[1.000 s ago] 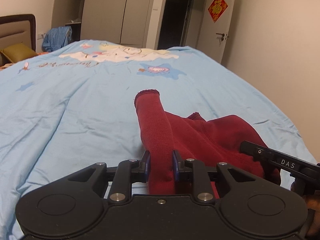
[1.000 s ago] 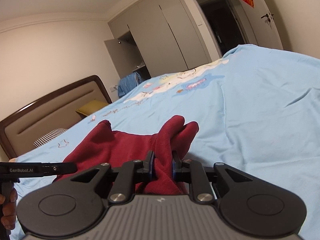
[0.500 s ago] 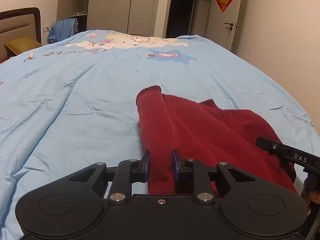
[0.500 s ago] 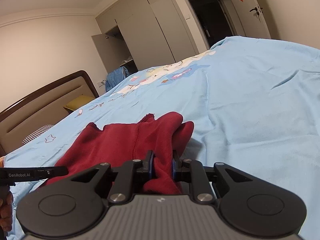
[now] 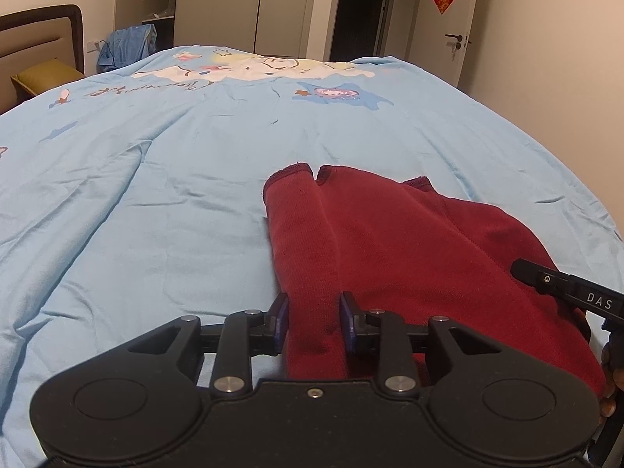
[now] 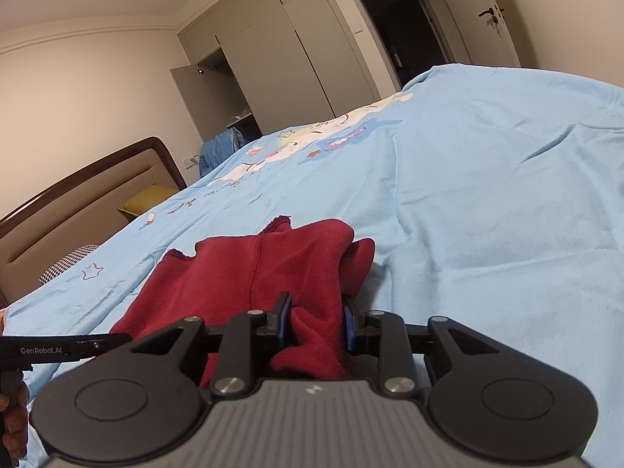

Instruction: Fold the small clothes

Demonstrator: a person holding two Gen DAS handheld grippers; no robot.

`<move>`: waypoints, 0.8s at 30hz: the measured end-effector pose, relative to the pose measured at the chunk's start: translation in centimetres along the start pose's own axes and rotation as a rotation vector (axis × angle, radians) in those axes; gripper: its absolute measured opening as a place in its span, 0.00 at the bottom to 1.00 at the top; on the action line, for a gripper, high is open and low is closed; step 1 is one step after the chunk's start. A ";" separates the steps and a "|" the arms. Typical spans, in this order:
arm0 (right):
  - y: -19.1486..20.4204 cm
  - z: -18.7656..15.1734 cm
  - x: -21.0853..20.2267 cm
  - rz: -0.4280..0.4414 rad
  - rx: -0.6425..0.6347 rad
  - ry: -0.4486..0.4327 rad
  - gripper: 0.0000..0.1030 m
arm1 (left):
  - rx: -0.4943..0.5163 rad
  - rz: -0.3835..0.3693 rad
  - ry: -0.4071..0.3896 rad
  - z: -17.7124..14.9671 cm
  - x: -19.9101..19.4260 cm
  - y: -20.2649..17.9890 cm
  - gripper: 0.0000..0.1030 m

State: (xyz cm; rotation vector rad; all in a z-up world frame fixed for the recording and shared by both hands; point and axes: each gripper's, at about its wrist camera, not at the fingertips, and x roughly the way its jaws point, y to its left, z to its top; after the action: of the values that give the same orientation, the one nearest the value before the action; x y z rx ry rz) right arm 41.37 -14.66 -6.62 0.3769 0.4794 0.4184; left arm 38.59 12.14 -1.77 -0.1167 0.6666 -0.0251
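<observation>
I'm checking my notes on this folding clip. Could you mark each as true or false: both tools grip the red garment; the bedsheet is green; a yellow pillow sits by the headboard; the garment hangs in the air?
1. Both the left tool and the right tool are shut on the red garment. True.
2. The bedsheet is green. False: it is light blue.
3. A yellow pillow sits by the headboard. True.
4. The garment hangs in the air. False: it lies on the bedsheet.
</observation>
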 end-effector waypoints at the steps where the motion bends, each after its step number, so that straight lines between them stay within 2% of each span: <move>1: 0.0 0.1 -0.1 -0.002 0.000 -0.002 0.34 | -0.005 0.003 -0.001 0.0 -0.1 0.0 0.30; 4: 0.2 0.2 -0.5 -0.004 0.001 -0.020 0.39 | -0.011 0.016 -0.003 0.2 -0.4 -0.3 0.34; 6: 0.3 0.3 -1.0 -0.001 -0.003 -0.040 0.49 | -0.013 0.025 -0.005 0.3 -0.7 -0.3 0.42; 8: 0.6 0.5 -1.6 0.003 -0.009 -0.057 0.58 | -0.026 0.031 -0.014 0.4 -1.2 -0.3 0.59; 9: 0.7 0.7 -1.9 0.003 -0.014 -0.066 0.59 | -0.034 0.030 -0.021 0.5 -1.5 -0.3 0.62; 12: 1.1 1.1 -2.9 0.000 -0.029 -0.095 0.72 | -0.052 0.030 -0.037 0.6 -2.4 -0.2 0.69; 14: 1.4 1.4 -3.7 0.002 -0.037 -0.119 0.82 | -0.057 0.036 -0.056 0.6 -3.1 -0.3 0.81; 17: 2.0 1.8 -5.1 0.005 -0.049 -0.165 0.92 | -0.063 0.046 -0.092 0.8 -4.4 -0.5 0.92; 20: 2.6 2.2 -6.6 0.004 -0.058 -0.209 0.99 | -0.081 0.050 -0.143 0.9 -6.0 -0.7 0.98; 24: 3.3 2.5 -8.4 0.011 -0.073 -0.246 1.00 | -0.098 0.035 -0.200 1.0 -8.0 -1.0 0.99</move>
State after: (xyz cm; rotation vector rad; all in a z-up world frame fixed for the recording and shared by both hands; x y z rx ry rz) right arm 34.90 -16.45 -0.03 0.3547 0.2219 0.3929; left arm 32.93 11.72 4.01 -0.1994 0.4703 0.0529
